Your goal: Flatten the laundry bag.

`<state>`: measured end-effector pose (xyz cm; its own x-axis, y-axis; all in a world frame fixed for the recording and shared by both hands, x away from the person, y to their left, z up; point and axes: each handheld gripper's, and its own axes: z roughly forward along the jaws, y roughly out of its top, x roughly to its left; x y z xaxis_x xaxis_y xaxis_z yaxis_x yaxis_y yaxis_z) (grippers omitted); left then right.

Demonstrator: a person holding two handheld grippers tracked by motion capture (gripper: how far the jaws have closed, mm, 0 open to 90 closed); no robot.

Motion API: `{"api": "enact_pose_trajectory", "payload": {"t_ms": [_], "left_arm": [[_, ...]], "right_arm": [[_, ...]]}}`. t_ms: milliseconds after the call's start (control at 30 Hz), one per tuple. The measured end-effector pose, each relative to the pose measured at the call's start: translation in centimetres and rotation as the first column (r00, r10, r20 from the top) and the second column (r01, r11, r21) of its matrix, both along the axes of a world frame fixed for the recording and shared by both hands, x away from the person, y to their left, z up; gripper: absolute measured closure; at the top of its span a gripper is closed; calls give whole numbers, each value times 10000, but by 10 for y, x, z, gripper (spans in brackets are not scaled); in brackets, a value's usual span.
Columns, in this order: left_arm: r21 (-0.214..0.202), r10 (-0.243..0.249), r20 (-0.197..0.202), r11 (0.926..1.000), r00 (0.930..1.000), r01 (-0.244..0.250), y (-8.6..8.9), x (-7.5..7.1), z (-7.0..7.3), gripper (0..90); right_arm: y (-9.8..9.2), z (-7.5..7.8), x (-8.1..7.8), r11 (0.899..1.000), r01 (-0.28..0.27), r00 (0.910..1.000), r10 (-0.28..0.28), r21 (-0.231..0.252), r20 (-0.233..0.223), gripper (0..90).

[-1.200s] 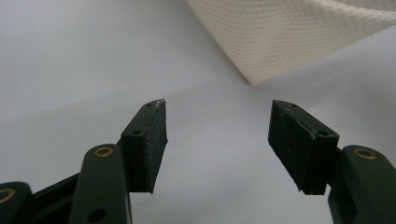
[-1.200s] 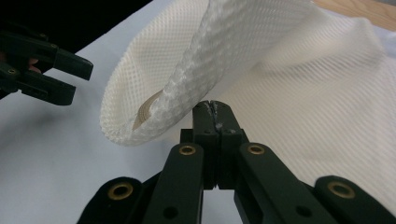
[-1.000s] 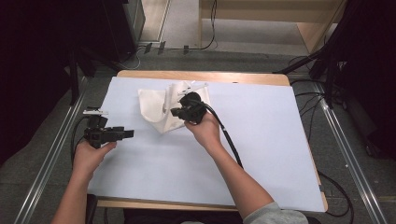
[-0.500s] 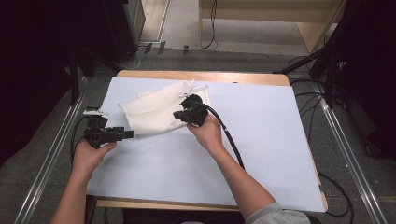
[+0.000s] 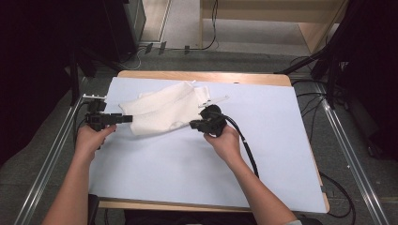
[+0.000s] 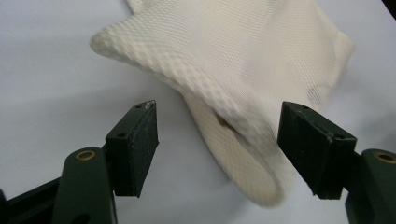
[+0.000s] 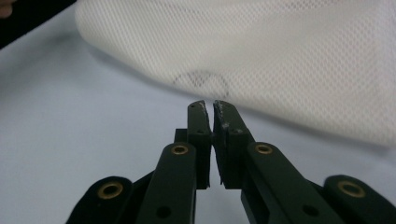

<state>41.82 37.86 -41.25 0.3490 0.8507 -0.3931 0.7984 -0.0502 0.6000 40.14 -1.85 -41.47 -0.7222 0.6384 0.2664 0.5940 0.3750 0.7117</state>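
Note:
A white mesh cloth [image 5: 164,110] lies spread on the left-centre of the mat, with a thin strap [image 5: 218,99] trailing from its far right corner. My left gripper [image 5: 126,118] stands open at the cloth's left end. In the left gripper view a folded edge of the cloth [image 6: 233,56] hangs between the two pads of that gripper [image 6: 217,140], which are apart from it. My right gripper [image 5: 193,124] is at the cloth's near right edge. Its jaws [image 7: 210,106] are shut with nothing visible between them, just short of the blurred cloth [image 7: 280,56].
A pale blue mat [image 5: 187,178] covers the wooden table [image 5: 202,76]. The right gripper's black cable [image 5: 246,145] runs back along the forearm. Metal rails [image 5: 51,159] flank the table on the floor, with dark equipment at the far left.
The cloth went from a bunched heap to a long shape stretched leftward, reaching the left gripper. The right gripper moved nearer the person and slightly right. The left gripper barely moved.

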Motion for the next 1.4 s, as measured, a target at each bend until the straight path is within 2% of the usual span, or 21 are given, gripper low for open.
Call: {"api": "enact_pose_trajectory", "payload": {"t_ms": [100,133,167,233,300,367,433,533,600,667,700,800,900,1033,1100,1133,1200,1300,1367,1400], "left_arm": [[-165,28,156,9999,9999,-25,0,12,-1,297],[19,78,8,10000,10000,-78,0,18,-1,299],[28,71,32,10000,10000,-72,-1,22,-2,302],[-240,113,211,9997,9997,-108,1,27,-4,326],[47,193,8,9998,9998,-193,0,32,-6,344],[8,45,32,10000,10000,-45,-3,35,-6,427],[-344,-147,3,9993,9999,148,-7,36,-6,520],[-608,-551,85,9966,9984,555,-18,36,-2,667],[-956,-580,153,9937,9982,592,-21,34,0,774],[-709,-817,389,9939,9959,843,-27,30,5,888],[-521,-881,469,9945,9950,906,-30,28,8,892],[-290,-1090,774,9933,9910,1116,-37,22,16,896],[-37,-1434,1366,9894,9802,1453,-48,11,28,897],[562,-2156,1985,9764,9561,2085,-72,-6,38,897],[915,-2539,2202,9667,9418,2391,-85,-14,42,897],[929,-2695,2275,9626,9358,2546,-92,-17,44,897],[1005,-3096,2457,9506,9186,2935,-105,-24,46,896],[1131,-3588,2480,9333,8999,3409,-123,-34,47,896],[1171,-3840,2427,9232,8909,3660,-135,-40,45,895],[1176,-4021,2432,9155,8827,3846,-141,-43,42,895]], "right_arm": [[-9,-3,-8,9994,-142,9999,142,-303,11,840],[-12,-3,-11,9994,-156,9999,157,-304,30,836],[-17,-4,-14,9994,-173,9999,173,-306,-10,833],[-27,-5,-18,9996,-147,9999,145,-258,-85,824],[-38,-8,-22,9994,-48,9999,44,-335,-117,824],[-49,-11,-25,9990,119,9998,-125,-431,-143,822],[-60,-15,-27,9986,308,9993,-317,-430,-207,823],[-73,-18,-29,9971,587,9978,-601,-474,-293,823],[-78,-19,-30,9964,710,9970,-723,-469,-265,823],[-84,-19,-30,9950,840,9963,-849,-533,-151,823],[-87,-19,-30,9942,937,9955,-943,-526,-84,825],[-92,-18,-30,9929,1081,9940,-1087,-491,-90,826],[-95,-17,-30,9924,1163,9932,-1163,-407,12,826],[-99,-15,-29,9907,1304,9915,-1302,-380,84,826],[-101,-14,-29,9895,1406,9900,-1402,-336,139,827],[-102,-13,-29,9886,1469,9891,-1465,-318,143,828],[-105,-12,-29,9876,1554,9876,-1549,-233,251,828],[-110,-10,-28,9852,1705,9849,-1698,-182,330,831],[-112,-10,-28,9827,1845,9824,-1839,-154,313,835],[-113,-10,-28,9821,1875,9818,-1869,-164,353,835]]}}
